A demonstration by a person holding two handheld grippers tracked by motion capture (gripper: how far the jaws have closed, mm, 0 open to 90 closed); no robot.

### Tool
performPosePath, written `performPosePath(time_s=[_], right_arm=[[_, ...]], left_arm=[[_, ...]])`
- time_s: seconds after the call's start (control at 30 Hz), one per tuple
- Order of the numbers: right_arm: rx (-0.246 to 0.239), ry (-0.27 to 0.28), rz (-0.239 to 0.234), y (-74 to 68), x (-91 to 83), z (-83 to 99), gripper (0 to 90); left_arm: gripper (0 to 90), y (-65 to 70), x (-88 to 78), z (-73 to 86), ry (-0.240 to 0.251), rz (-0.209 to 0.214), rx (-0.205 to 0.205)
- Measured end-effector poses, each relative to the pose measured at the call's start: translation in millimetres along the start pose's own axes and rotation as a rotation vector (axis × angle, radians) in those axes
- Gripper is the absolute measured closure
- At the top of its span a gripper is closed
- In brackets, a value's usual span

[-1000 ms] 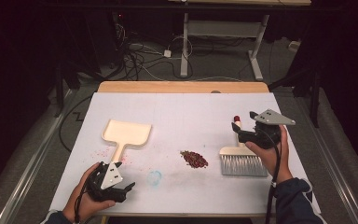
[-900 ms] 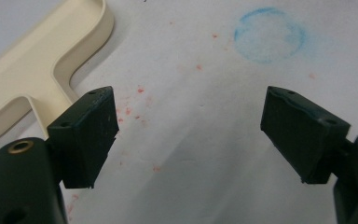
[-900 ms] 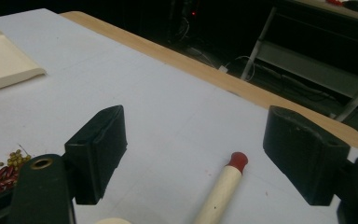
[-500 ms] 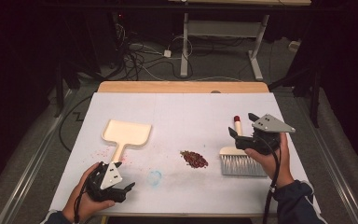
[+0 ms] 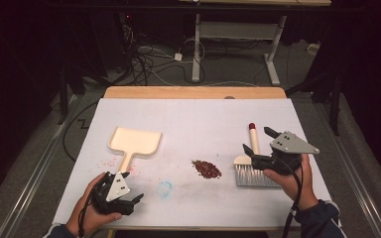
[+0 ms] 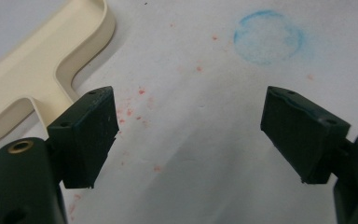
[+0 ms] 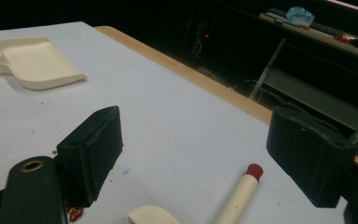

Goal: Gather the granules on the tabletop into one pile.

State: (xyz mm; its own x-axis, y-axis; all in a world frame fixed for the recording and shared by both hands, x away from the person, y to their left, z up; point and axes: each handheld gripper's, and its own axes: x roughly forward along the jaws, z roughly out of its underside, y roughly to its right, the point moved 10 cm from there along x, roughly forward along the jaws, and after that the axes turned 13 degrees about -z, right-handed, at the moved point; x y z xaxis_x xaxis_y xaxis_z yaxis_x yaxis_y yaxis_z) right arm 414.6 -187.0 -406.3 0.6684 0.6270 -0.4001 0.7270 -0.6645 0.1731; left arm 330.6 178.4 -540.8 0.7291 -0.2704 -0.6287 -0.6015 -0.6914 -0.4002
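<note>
The right gripper (image 5: 259, 143) hangs just over the cream-handled brush with pale bristles and a red tip (image 5: 252, 157), which lies flat on the white-covered table (image 5: 203, 119); its jaws have just been opening and stand wide, clear of the handle below them. The left gripper (image 5: 135, 202) rests near the table's front edge, jaws wide apart over bare cover, just beside the handle of the cream plastic dustpan (image 5: 133, 144). A small heap of reddish-brown crumbs (image 5: 207, 169) sits between dustpan and brush.

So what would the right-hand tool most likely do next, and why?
Probably lower the right gripper over the brush handle and close on it. Its jaws stand open with nothing between them, the handle lies just below, and the red crumbs sit unswept between brush and dustpan.
</note>
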Motion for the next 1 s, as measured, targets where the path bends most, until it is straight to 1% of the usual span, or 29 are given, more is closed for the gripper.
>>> performPosePath(time_s=[0.1,0.17,0.33,0.37,0.47,0.67,0.87,0.93,1.0], right_arm=[[-0.003,-0.002,-0.006,-4.2,-3.1,2.9,19.1],[-0.017,-0.009,-0.004,-6.7,-5.5,5.3,19.1],[-0.036,-0.006,-0.016,-14.7,-11.0,10.9,19.1],[-0.043,-0.008,-0.013,-15.6,-12.1,12.1,19.1],[-0.056,-0.012,-0.012,-17.1,-14.7,16.1,19.2],[-0.057,-0.010,-0.027,-19.5,-17.8,26.9,19.5],[-0.080,-0.026,-0.028,-21.3,-18.5,38.0,19.6],[-0.088,-0.027,-0.031,-22.3,-18.5,41.9,19.6],[-0.087,-0.031,-0.043,-23.3,-17.9,47.3,19.6]], left_arm=[[18.2,0.4,0.0,0.0,0.000,0.001,0.000],[18.2,0.5,0.1,-0.1,0.000,0.000,0.001],[18.2,1.3,0.4,-0.3,0.000,0.002,0.006],[18.2,1.5,0.6,-0.3,0.000,0.002,0.007],[18.2,1.9,0.8,-0.2,-0.003,0.003,0.013],[18.2,1.7,0.8,-0.2,-0.002,0.001,0.011],[18.2,2.3,0.9,-0.4,-0.003,0.002,0.013],[18.2,2.3,1.1,-0.3,-0.003,0.002,0.014],[18.2,2.4,1.4,-0.1,-0.005,0.000,0.015]])
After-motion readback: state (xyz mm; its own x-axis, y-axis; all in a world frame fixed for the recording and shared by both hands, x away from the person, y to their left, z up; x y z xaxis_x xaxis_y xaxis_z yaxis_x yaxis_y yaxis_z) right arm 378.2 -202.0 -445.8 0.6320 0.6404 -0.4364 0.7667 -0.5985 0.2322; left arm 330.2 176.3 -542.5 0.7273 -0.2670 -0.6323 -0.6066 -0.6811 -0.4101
